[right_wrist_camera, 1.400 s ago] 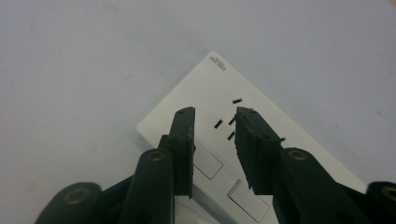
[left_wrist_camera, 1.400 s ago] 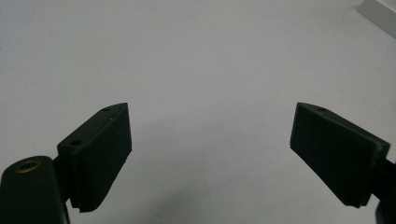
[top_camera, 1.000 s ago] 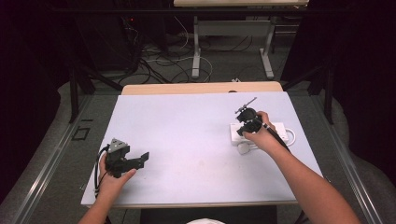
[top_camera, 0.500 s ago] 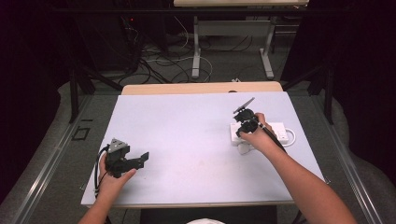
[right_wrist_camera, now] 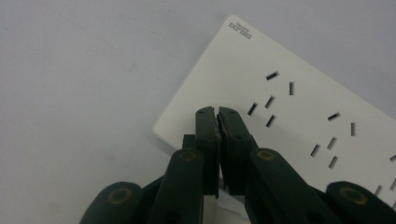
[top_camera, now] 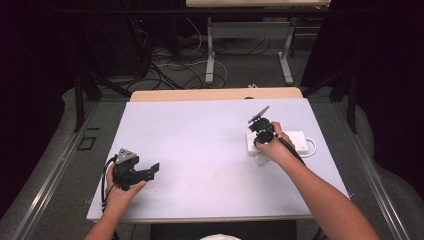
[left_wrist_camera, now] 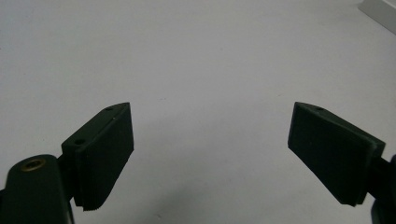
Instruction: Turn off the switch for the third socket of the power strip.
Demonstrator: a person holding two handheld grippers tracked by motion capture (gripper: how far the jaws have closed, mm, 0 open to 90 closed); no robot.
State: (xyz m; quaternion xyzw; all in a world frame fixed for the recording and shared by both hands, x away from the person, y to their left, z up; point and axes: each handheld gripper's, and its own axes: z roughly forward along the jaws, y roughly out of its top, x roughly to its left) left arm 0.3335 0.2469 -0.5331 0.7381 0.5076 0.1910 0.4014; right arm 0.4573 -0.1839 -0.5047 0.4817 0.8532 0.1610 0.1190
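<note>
At the near end of the power strip (right_wrist_camera: 299, 116), the right gripper (right_wrist_camera: 217, 112) has its jaws pressed together, tips over the strip's corner just short of the first socket slots. Something white sits under the jaws at the bottom of the right gripper view — looks like a plug or cable piece, but too hidden to call, so I can't tell if it's pinched or just lying below. From the high view the right gripper (top_camera: 261, 125) sits on the left end of the power strip (top_camera: 295, 140), with the strip's white cable (top_camera: 312, 146) looped off its right side. No plug seated in any visible socket.

Left gripper (left_wrist_camera: 210, 154) is idle: jaws wide apart, nothing between them, bare table (left_wrist_camera: 196, 56) ahead. High view puts the left gripper (top_camera: 132, 170) at the near-left of the table (top_camera: 200, 130), well apart from the strip.

Judgement: early stage. Right side is engaged at the strip; any plugging-in or repositioning remains to do. Left hand has no role yet — likely needed to steady the strip.
</note>
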